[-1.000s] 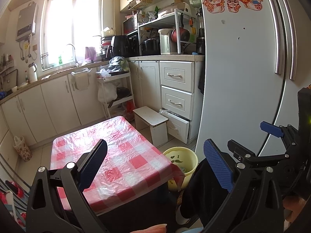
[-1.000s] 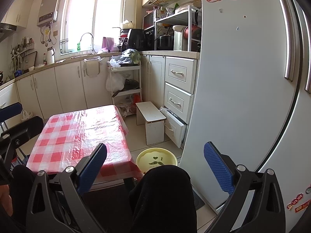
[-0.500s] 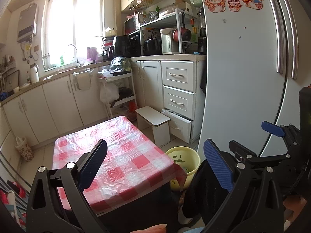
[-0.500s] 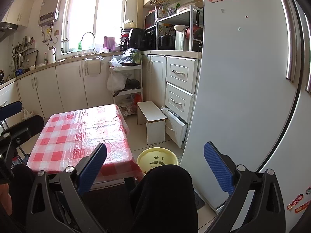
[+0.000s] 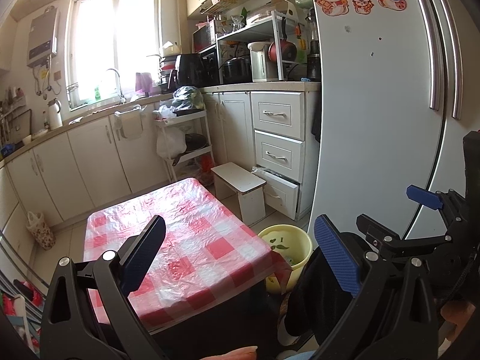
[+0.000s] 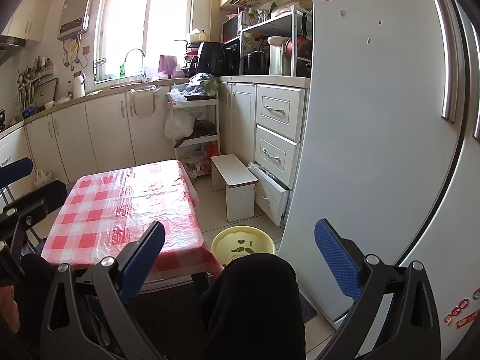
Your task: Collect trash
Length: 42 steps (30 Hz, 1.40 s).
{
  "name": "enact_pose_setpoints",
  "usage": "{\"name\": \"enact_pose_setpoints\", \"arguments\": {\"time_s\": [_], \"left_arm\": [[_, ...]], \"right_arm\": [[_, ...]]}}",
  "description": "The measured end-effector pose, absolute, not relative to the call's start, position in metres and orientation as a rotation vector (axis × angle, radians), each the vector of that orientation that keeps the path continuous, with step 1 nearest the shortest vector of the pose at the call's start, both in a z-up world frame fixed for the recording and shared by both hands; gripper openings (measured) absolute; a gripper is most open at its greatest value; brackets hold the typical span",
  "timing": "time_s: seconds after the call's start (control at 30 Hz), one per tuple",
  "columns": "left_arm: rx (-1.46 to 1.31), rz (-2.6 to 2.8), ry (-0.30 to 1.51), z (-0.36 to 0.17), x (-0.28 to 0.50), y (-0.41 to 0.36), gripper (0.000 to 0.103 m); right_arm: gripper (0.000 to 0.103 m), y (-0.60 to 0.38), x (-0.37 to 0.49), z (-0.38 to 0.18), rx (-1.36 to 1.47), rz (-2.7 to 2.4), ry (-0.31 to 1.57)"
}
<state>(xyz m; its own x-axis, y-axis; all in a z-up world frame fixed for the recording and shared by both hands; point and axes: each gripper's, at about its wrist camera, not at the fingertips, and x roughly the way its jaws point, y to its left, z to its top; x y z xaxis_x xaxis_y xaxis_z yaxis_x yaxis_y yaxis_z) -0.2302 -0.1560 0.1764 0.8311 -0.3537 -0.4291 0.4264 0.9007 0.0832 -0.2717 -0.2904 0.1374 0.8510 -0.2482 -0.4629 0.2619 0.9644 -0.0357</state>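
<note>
A yellow trash bin stands on the floor between a low table with a red-and-white checked cover and the white fridge. No loose trash shows on the table cover. My left gripper is held open above the table's near edge, nothing between its blue pads. My right gripper is open too, above a person's black-clad knee. The right gripper also shows at the right of the left wrist view.
A small white stool stands beyond the bin, by a half-open bottom drawer. White cabinets line the back wall, with a rolling shelf cart holding bags. A bag sits on the floor at the left.
Both views have shifted slightly; the table and bin sit a little lower and nearer in frame. Both grippers stay open with nothing held.
</note>
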Motion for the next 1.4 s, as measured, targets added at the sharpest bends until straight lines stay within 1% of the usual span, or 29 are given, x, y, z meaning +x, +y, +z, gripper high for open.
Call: {"name": "enact_pose_setpoints", "arguments": {"time_s": [0.77, 1.4], "left_arm": [[0.244, -0.348, 0.426, 0.169, -0.229, -0.164, 0.096], [0.177, -0.326, 0.453, 0.165, -0.216, -0.14, 0.096]], "right_arm": [[0.096, -0.292, -0.267, 0.135, 0.037, -0.262, 0.506], [0.096, -0.28, -0.257, 0.133, -0.008, -0.259, 0.527]]}}
